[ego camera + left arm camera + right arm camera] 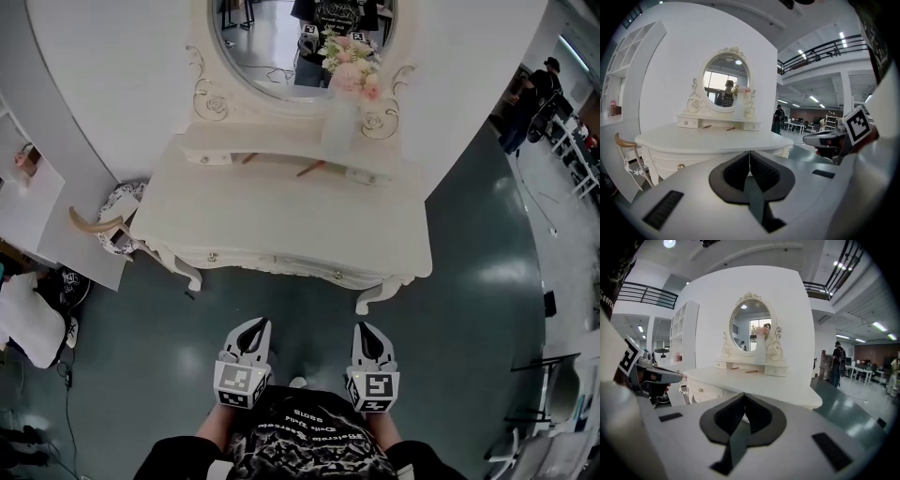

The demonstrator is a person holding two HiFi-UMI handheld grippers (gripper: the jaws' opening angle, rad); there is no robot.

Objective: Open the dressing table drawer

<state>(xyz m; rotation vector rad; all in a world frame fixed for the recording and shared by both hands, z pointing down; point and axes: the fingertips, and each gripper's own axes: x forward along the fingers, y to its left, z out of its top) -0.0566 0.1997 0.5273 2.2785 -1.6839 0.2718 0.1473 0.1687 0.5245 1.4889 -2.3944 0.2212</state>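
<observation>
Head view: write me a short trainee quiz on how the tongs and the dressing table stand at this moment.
1. Fill in: the left tongs and right tongs are both ___ (open/shut).
2. The vase of flowers stands: A) on the floor; B) on the dressing table, in front of the mirror; C) between the right tongs.
3. True or false: one of the tongs is touching the dressing table.

Key: 1 shut; 2 B; 3 false, both are short of it, over the floor.
</observation>
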